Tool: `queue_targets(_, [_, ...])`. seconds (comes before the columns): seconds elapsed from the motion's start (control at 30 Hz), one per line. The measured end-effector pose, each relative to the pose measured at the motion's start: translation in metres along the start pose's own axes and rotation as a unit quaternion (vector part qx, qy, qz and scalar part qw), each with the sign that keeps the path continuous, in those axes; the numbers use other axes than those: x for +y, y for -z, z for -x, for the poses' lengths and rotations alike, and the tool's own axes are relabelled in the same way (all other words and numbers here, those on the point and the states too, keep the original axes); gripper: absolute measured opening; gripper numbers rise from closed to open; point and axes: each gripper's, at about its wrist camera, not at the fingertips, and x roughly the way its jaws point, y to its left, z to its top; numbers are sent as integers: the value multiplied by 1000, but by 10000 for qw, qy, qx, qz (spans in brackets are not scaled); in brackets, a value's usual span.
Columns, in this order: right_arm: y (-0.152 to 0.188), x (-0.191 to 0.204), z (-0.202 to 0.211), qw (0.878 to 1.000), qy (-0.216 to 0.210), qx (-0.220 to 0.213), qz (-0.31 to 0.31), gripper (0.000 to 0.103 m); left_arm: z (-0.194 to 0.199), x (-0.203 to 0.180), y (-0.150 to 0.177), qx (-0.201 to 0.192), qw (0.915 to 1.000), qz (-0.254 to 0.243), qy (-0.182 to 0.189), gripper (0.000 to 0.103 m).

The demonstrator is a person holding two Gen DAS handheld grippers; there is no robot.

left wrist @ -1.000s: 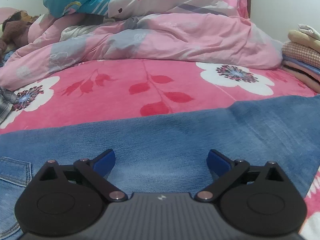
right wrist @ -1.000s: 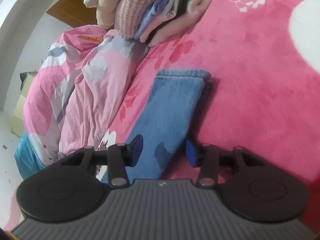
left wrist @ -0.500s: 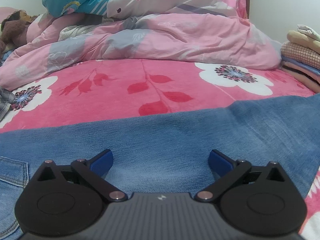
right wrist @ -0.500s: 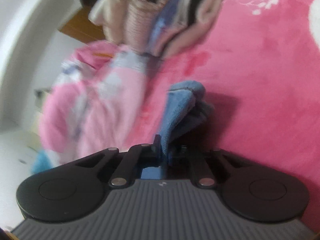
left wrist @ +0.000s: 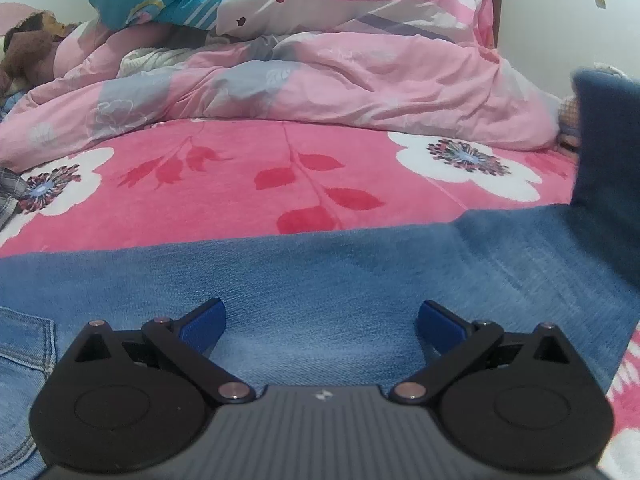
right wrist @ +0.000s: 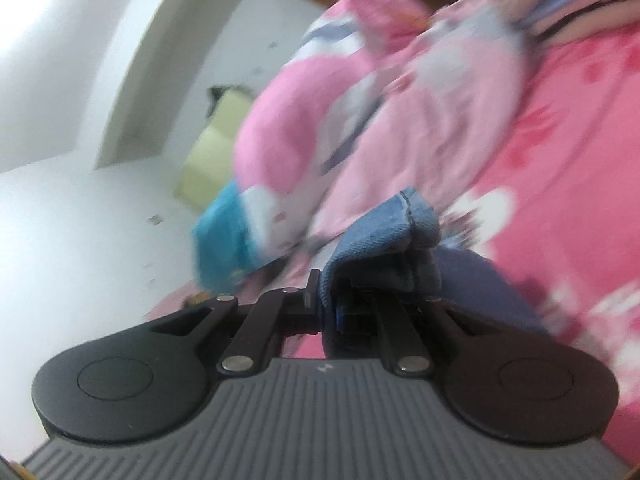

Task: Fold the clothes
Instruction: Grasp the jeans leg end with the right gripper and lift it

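Right claw [right wrist: 326, 300] is pinching the jeans [left wrist: 320, 280] hem, lifting; left claw [left wrist: 320, 322] is hovering spread wide above the denim. Carrying the hem straight across should be keeping the fold square.

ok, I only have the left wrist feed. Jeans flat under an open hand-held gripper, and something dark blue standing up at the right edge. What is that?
Observer: It is the hem end of the jeans, bunched and lifted off the bed. The right hand-held gripper is shut on it.
Operator: Is it clear of the folded pile?
Observer: The right wrist view is motion-blurred. The pile sits at the top right corner, well apart from the hem.
Operator: What is under the lifted part?
Observer: The pink blanket with white flowers, plus a dark shadow just below the hem.
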Motion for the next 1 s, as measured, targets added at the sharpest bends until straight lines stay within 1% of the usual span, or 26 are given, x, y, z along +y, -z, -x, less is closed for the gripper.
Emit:
queue_targets(0.07, [12,18,-13,9996,-211,163,22,4,10,6,-3,-92,9997,153,151,95])
queue_targets(0.13, [24,35,-27,9987,-382,329,28,4,25,13,-6,-226,9987,306,330,95])
queue_targets(0.2, [36,52,-39,9973,-533,493,75,4,39,21,-8,-358,9977,438,363,95])
queue_targets(0.23, [42,58,-43,9966,-602,564,81,4,43,23,-8,-356,9978,450,322,95])
queue_targets(0.27, [48,65,-47,9957,-670,634,87,4,42,25,-8,-288,9983,432,255,95])
queue_targets(0.4, [70,89,-64,9920,-889,892,114,4,16,29,2,315,9991,241,153,95])
queue_targets(0.43, [75,95,-67,9911,-921,949,129,4,18,27,3,187,9996,170,128,95])
queue_targets(0.5, [86,105,-73,9893,-986,1064,158,4,26,32,2,124,9992,309,243,94])
queue_targets(0.63, [108,126,-84,9857,-966,1319,420,4,61,62,5,-246,9952,825,456,94])
queue_targets(0.77, [137,141,-98,9789,-887,1675,762,4,97,99,20,-551,9916,1140,271,94])
queue_targets(0.83, [156,150,-106,9734,-859,1856,1033,4,115,117,28,-704,9889,1296,179,91])
queue_targets(0.9, [176,158,-117,9667,-854,2037,1293,4,133,136,36,-856,9857,1452,87,86])
queue_targets(1.0, [218,173,-135,9481,-756,2358,1997,4,160,163,48,-1083,9797,1684,-52,78])
